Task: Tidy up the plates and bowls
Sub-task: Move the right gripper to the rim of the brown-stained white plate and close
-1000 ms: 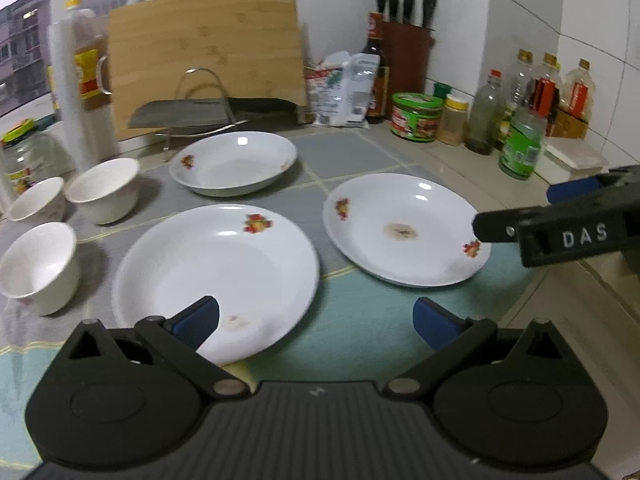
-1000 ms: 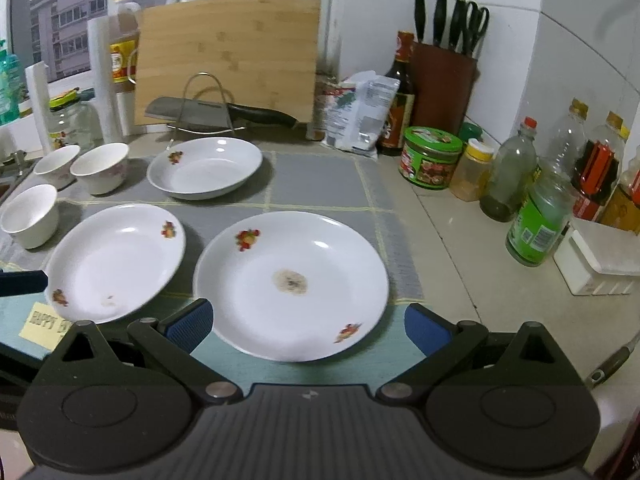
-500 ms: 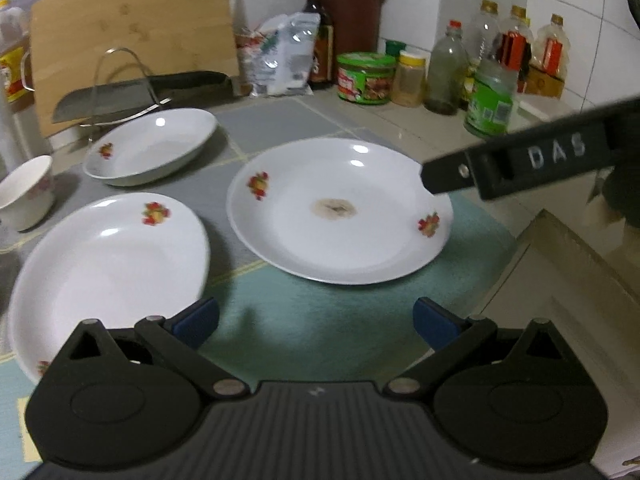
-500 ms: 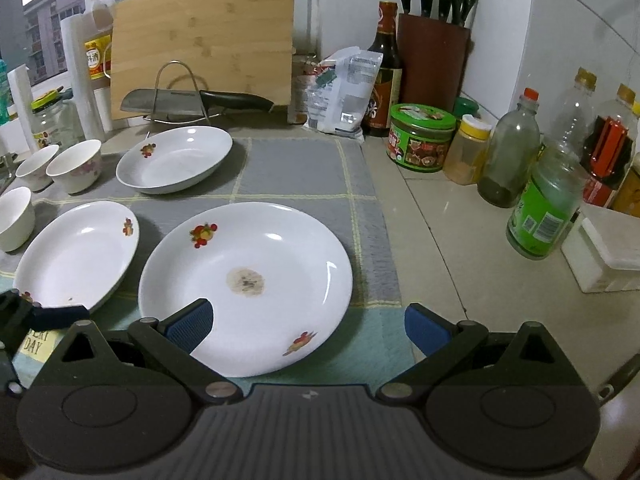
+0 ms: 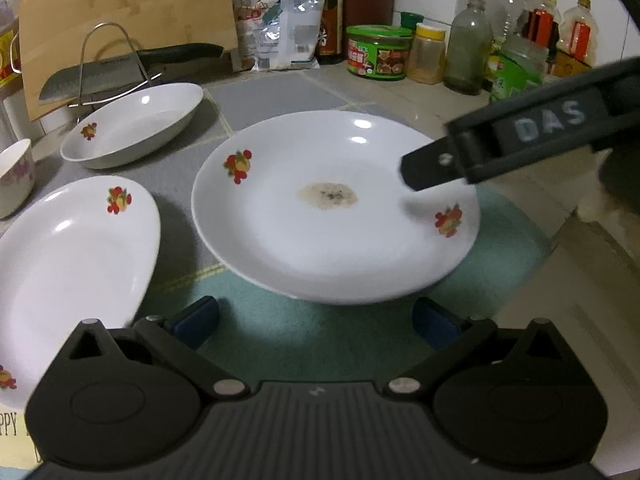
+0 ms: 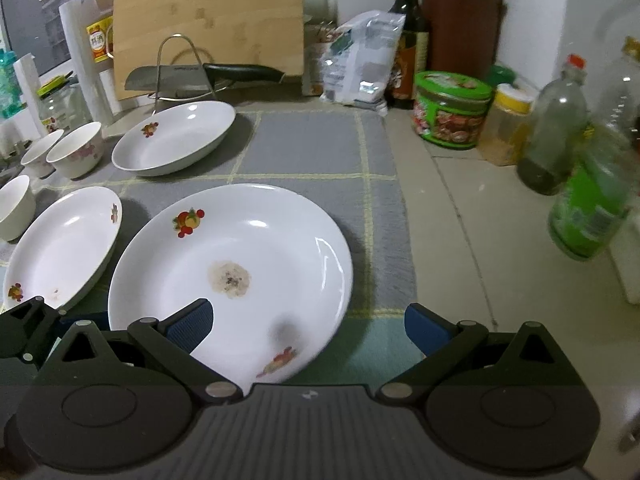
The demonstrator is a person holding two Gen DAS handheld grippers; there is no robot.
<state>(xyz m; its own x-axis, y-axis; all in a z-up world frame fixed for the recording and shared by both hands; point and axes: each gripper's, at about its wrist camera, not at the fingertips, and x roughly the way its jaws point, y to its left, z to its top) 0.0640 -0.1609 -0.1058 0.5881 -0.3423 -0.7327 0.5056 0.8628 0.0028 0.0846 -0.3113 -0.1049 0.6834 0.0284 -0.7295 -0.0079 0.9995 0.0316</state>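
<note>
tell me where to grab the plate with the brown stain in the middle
Take the stained plate by its near rim, coming in low from the front edge of the mat. It lies flat with a shallow raised lip, and the right gripper, open, already straddles that edge.

Both tools were matte black plastic. The left gripper [image 5: 316, 320] had blue-padded fingers [image 5: 194, 320] on angled links, silver pivot pins, two round housings and a ribbed grey deck. The right gripper [image 6: 308, 326] looked identical, and its finger [image 5: 520, 132] bore white "DAS" lettering on the side.
</note>
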